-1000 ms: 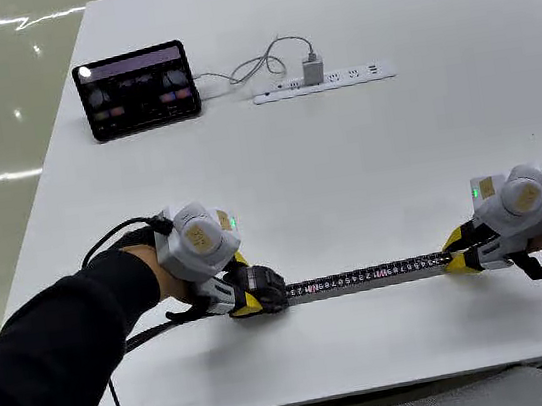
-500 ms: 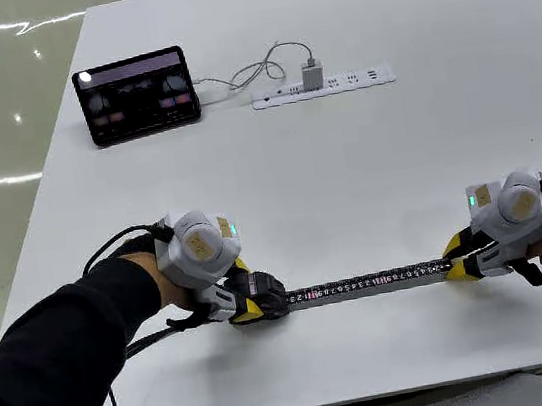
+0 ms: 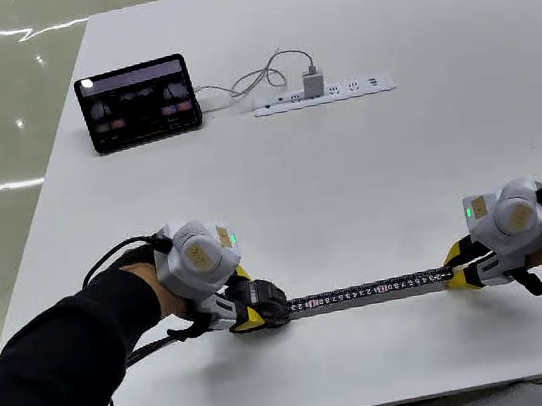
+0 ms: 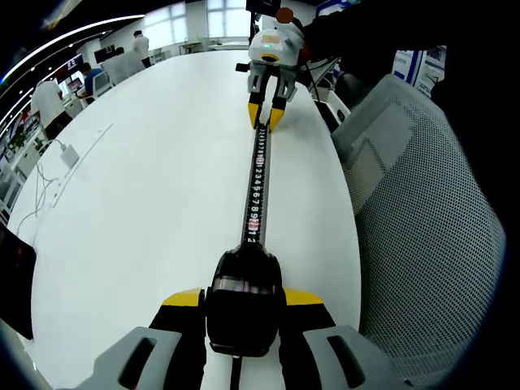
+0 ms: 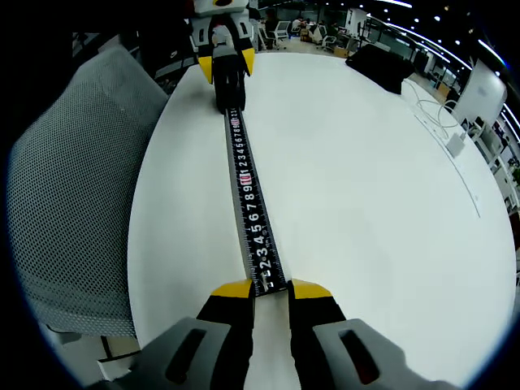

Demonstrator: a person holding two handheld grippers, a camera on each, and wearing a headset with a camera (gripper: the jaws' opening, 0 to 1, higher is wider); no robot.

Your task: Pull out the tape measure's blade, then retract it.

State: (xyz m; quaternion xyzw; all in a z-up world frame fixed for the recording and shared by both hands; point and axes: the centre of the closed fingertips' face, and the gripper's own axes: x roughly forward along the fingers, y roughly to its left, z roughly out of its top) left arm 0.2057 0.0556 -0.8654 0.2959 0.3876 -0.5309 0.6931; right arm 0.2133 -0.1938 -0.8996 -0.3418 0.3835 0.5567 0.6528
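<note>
A black tape measure case (image 3: 264,303) (image 4: 244,296) rests on the white table near its front edge, and my left gripper (image 3: 243,306) (image 4: 242,299) is shut on it. Its blade (image 3: 369,292) (image 4: 256,183) (image 5: 248,199) lies stretched flat to the right, numbers facing up. My right gripper (image 3: 457,268) (image 5: 272,290) is shut on the blade's end. Each gripper faces the other along the blade: the right gripper (image 4: 266,118) shows far off in the left gripper view, the left gripper (image 5: 221,67) far off in the right gripper view.
A black tablet (image 3: 139,102) lies at the far left of the table (image 3: 367,169). A white power strip (image 3: 324,92) with a charger and cable sits behind the centre. A grey mesh chair (image 4: 422,211) (image 5: 69,203) stands just off the table's front edge.
The two grippers stand about as far apart as before and the blade is as long. The head camera has tilted, so everything sits slightly lower in the picture.
</note>
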